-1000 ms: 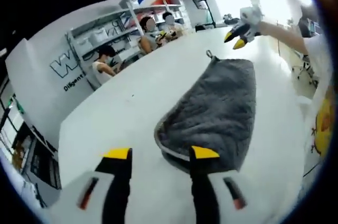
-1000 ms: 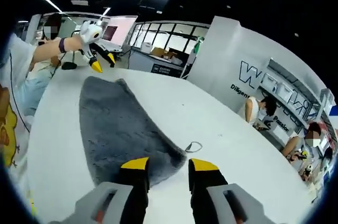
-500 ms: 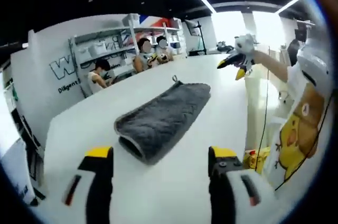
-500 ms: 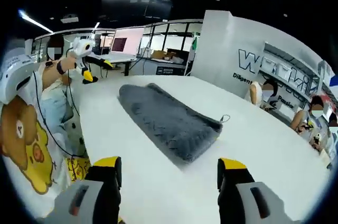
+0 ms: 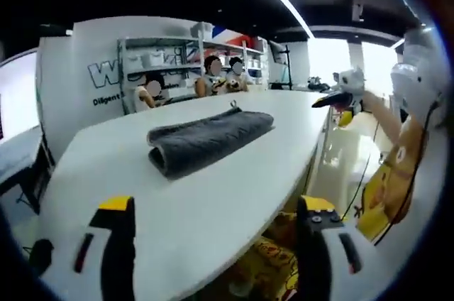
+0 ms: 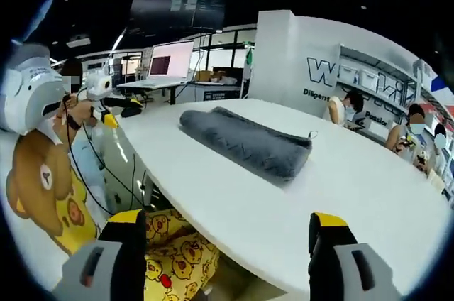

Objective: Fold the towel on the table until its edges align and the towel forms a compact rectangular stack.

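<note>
Towel (image 5: 208,139) is folded into a long narrow grey bundle, lying flat around the middle of the white tabletop (image 5: 177,209), with plenty of bare surface all around it. In the left gripper view its long axis runs from the near left, where the rolled fold faces the camera, back toward the far right, where a small hanging loop (image 5: 232,105) sticks out. In the right gripper view the towel (image 6: 245,142) has that loop (image 6: 312,133) at its right end. The near tabletop (image 6: 298,209) edge curves right in front of both tools. Left tool (image 5: 213,219) has its jaws spread wide, holding nothing, off the table edge. Right tool (image 6: 227,233) same deal, wide apart and empty.
</note>
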The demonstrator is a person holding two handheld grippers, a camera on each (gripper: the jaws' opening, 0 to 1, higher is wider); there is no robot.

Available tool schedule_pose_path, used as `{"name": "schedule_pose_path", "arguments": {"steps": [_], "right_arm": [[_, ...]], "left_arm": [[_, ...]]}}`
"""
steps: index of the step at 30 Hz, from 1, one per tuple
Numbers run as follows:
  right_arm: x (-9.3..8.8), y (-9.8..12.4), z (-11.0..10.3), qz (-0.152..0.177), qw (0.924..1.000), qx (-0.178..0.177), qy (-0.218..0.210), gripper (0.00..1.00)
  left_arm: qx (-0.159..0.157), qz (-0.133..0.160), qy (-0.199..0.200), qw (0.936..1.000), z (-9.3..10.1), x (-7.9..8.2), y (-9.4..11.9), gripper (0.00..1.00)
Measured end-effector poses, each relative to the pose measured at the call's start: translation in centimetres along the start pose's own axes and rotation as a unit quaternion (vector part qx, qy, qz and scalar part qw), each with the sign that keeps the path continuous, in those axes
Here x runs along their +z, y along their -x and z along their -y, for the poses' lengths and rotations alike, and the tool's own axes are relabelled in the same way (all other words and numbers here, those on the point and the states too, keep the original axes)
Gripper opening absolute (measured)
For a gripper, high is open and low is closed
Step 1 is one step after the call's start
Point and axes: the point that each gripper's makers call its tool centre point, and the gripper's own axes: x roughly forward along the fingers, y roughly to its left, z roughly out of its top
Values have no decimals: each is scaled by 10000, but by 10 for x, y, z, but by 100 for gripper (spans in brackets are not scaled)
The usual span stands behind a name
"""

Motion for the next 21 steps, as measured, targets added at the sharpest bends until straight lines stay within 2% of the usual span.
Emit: {"name": "schedule_pose_path", "arguments": {"steps": [2, 6, 11, 14, 17, 21], "right_arm": [[0, 1, 6, 98, 9994, -333, -89, 99], [4, 5, 4, 391, 9974, -471, -377, 99], [-4, 5, 4, 329, 9957, -639, -583, 99], [-7, 4, 5, 272, 9952, -714, -603, 99], [-4, 2, 7, 398, 9936, -762, -731, 99], [0, -3, 6, 489, 9935, -636, -803, 99]], "left_arm": [[155, 22, -42, 9999, 0, -2, 2, 99], [307, 76, 72, 9995, 0, -5, 6, 99], [46, 160, 235, 9996, 11, -7, 4, 99], [5, 89, 304, 9995, 11, -9, -1, 99], [22, -45, 220, 9997, 13, -10, -4, 99], [-103, -1, 279, 9996, 20, -7, -5, 99]]}}
